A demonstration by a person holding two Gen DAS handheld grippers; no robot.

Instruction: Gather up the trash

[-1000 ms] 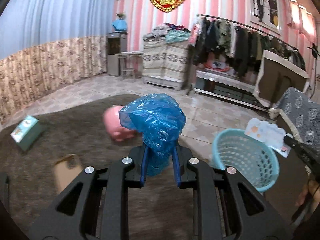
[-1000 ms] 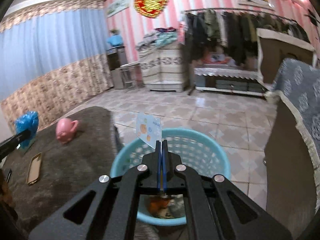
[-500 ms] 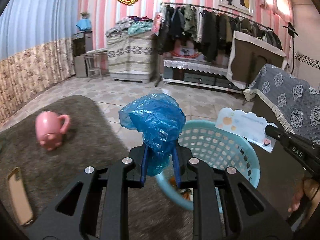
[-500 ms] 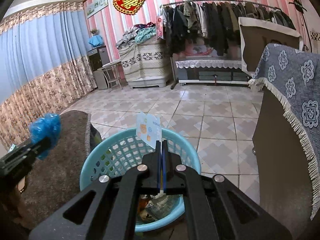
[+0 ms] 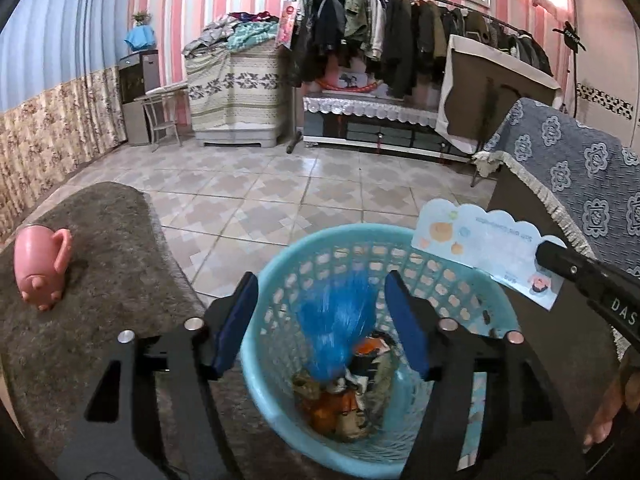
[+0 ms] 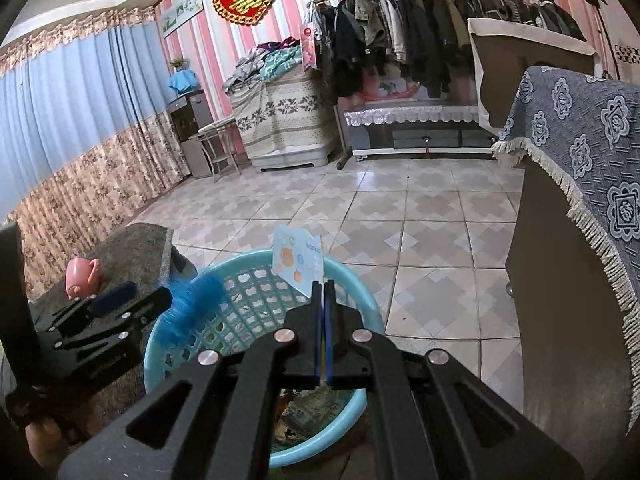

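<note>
I have my left gripper [image 5: 320, 320] over the basket [image 5: 280, 280], and its jaws are opening with nothing pressed between the pads: the blue plastic bag [image 5: 336, 328] is a blurred streak between and below them, falling into the basket and touching neither pad as far as I can tell. So I count that piece as good as collected. It joins a heap of scraps [image 5: 340, 400] already lying at the bottom, orange and brownish bits I cannot identify further. My right gripper [image 6: 323, 292] is pressed together on a thin printed paper card [image 6: 298, 264], held upright above the far rim of the basket; in my judgement that is the next piece to go in and only needs letting go. On the grey rug [image 5: 100, 300] beside the basket I see a pink pig-shaped mug [image 5: 38, 268] lying on its side; whether it counts as trash I cannot say.
</note>
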